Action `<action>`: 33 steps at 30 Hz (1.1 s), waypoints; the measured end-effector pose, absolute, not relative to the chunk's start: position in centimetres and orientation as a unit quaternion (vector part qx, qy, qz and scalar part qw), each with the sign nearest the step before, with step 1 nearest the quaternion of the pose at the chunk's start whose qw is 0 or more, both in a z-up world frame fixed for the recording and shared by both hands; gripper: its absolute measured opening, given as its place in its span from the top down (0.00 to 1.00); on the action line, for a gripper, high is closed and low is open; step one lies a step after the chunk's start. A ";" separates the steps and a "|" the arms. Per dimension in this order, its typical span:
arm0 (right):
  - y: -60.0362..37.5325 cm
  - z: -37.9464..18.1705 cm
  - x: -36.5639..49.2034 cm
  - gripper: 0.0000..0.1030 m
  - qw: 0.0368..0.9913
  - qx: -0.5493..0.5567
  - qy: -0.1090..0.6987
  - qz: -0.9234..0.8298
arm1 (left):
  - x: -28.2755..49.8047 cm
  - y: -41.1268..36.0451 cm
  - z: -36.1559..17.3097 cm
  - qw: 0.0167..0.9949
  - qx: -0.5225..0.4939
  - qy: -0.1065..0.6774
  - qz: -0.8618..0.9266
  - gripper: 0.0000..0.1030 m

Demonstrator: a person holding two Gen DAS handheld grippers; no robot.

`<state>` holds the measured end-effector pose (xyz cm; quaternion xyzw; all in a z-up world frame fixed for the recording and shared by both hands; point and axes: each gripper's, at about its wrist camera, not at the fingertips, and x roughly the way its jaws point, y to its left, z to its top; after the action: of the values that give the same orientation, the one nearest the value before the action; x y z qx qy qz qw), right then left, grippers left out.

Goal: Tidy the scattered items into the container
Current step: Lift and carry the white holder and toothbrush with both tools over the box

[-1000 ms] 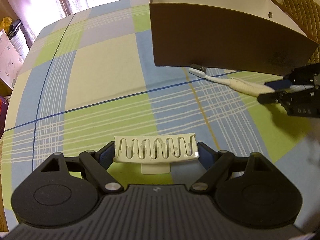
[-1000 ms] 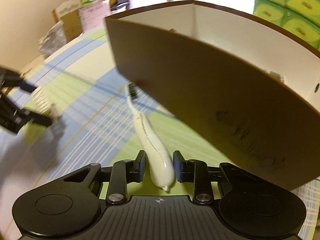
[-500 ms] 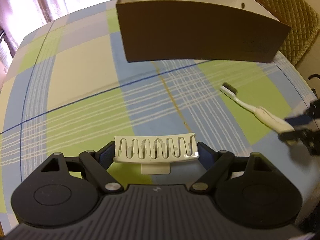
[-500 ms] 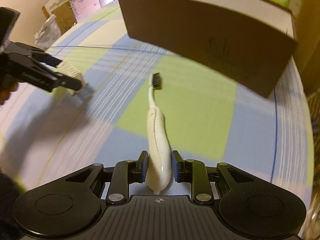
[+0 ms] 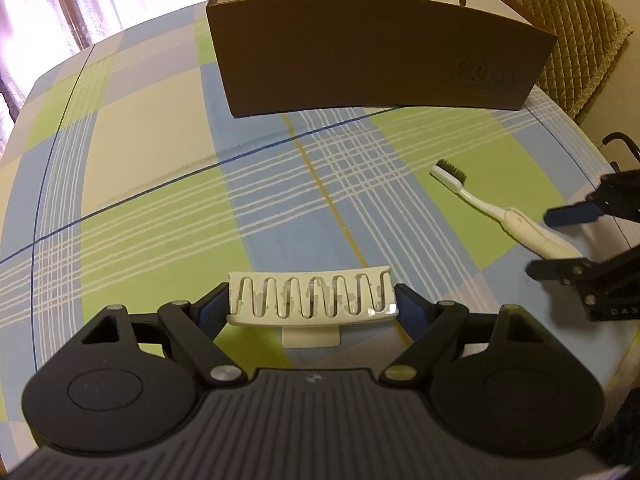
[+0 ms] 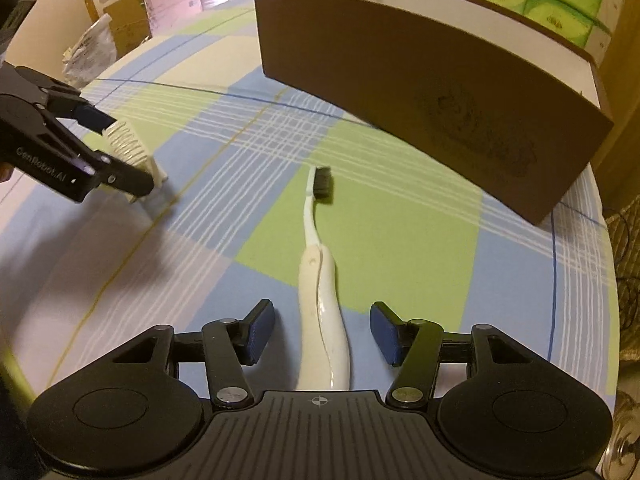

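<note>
A: Start at your right claw (image 6: 322, 334). Its pads stand apart now, clear of the toothbrush (image 6: 320, 280) on both sides; half a second ago they were pinched on that handle. You have let it go on the tabletop (image 6: 400, 248), handle end between the pads, bristle head pointing ahead toward the box (image 6: 420, 92).

B: So nothing went in?

A: Not from that side. The toothbrush lies short of the box wall, well apart from it, so by my reading it wants a fresh grip and a lift over the rim.

B: And your left claw (image 5: 312, 300)?

A: Clamped on the white comb-like clip (image 5: 310, 296), one pad at each end, same as a second ago. The box (image 5: 380, 60) sits ahead and slightly right of it, open top facing up.

B: What can't you make out?

A: The toothbrush's butt end runs under the right claw's body. Whether the clip is off the cloth or resting on it, I cannot tell. The box floor is hidden behind its near wall, so its contents are unknown.
</note>
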<state>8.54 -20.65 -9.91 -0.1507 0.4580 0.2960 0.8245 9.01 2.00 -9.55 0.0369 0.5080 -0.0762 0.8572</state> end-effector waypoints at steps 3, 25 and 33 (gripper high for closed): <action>-20.1 -9.8 8.1 0.78 0.824 -0.165 0.447 0.307 | 8.8 1.8 -9.5 0.858 0.037 0.507 -0.080 0.20; -22.5 -5.5 7.1 0.78 0.828 -0.016 0.479 0.292 | 7.9 0.7 -6.7 0.873 0.047 0.470 -0.125 0.20; -23.2 -3.9 7.3 0.78 0.837 0.007 0.465 0.290 | 7.8 0.6 -6.0 0.877 0.046 0.462 -0.127 0.20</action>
<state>7.29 -23.21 -3.92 0.0068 0.4649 0.2897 0.8366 7.75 0.55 -6.03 0.0459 0.4618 -0.1269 0.8766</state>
